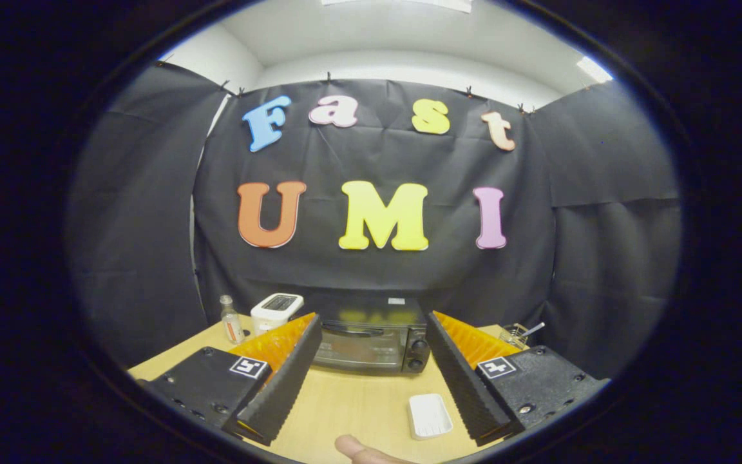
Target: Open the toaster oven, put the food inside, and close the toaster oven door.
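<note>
A glossy black metal toaster oven point(371, 338), its dark glass door closed, stood at lower centre on a pale wooden surface point(351, 406) with faint grain. Between the spread fingers of the claw point(371, 361) lay a small white rectangular tray point(429, 415). At lower left stood a clear glass bottle with an orange-and-white label point(231, 320) and a white boxy appliance with a dark top panel point(275, 310).

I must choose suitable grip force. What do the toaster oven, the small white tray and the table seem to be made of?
Gripper: open, holding nothing. Toaster oven: likely dark painted metal, with a glossy, reflective glass door. Small white tray: smooth and matte, perhaps plastic or ceramic. Table: pale wood or wood-look laminate, with faint grain.
</note>
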`<action>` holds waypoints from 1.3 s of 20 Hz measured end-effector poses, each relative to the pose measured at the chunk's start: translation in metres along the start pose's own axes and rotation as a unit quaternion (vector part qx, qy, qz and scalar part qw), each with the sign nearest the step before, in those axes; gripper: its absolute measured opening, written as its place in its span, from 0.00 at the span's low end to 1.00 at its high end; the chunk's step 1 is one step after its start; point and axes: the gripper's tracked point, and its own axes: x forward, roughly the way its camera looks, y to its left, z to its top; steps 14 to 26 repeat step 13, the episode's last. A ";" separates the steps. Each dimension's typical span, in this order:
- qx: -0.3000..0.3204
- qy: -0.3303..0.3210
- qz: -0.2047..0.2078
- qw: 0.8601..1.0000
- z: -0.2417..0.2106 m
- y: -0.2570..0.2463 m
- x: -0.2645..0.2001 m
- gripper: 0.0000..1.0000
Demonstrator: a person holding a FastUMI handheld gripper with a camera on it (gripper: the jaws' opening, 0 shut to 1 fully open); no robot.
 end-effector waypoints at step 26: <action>-0.019 -0.084 0.026 0.996 0.067 0.016 -0.129 1.00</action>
